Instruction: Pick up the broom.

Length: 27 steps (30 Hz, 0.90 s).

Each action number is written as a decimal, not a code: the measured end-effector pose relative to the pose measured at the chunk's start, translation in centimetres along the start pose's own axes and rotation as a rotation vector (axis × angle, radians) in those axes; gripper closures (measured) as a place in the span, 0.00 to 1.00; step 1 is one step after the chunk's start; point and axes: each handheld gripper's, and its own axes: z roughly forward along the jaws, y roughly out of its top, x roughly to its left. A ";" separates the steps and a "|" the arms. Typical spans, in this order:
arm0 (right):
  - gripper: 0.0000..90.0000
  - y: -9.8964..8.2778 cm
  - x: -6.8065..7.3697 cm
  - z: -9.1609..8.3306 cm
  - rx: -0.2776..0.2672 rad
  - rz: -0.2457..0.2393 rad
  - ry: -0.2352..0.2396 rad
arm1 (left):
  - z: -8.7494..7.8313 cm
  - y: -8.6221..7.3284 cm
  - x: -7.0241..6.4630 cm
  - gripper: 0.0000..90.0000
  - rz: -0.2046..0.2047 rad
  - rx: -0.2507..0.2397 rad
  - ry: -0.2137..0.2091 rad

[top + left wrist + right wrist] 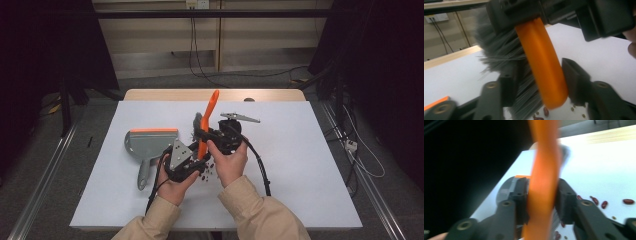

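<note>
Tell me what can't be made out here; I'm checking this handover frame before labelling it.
- Brush: in the high view the hands and grippers cover where its orange handle is gripped.
- Beans: in the high view the right hand covers most of them, so they cannot be counted.
- Dustpan: the right gripper view cuts it off behind that gripper's jaws.
- Left gripper: blur hides whether its pads touch the handle.

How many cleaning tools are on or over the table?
2: a grey dustpan with an orange lip lies flat left of the hands; an orange-handled brush is held upright at centre in the right gripper.
</note>
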 end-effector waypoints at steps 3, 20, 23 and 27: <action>0.77 0.3 -0.6 -0.3 -0.014 -0.016 0.011 | -0.3 0.1 0.6 0.46 -0.030 -0.005 -0.029; 0.78 1.8 -5.0 -3.5 0.021 -0.137 -0.046 | -1.5 -0.1 2.7 0.21 -0.084 -0.030 -0.113; 0.78 2.0 -5.6 -4.1 0.034 -0.140 -0.053 | -1.9 -0.1 3.2 0.18 -0.092 -0.028 -0.130; 0.77 2.2 -6.4 -4.9 0.048 -0.152 -0.052 | -2.4 -0.2 3.9 0.15 -0.117 -0.028 -0.136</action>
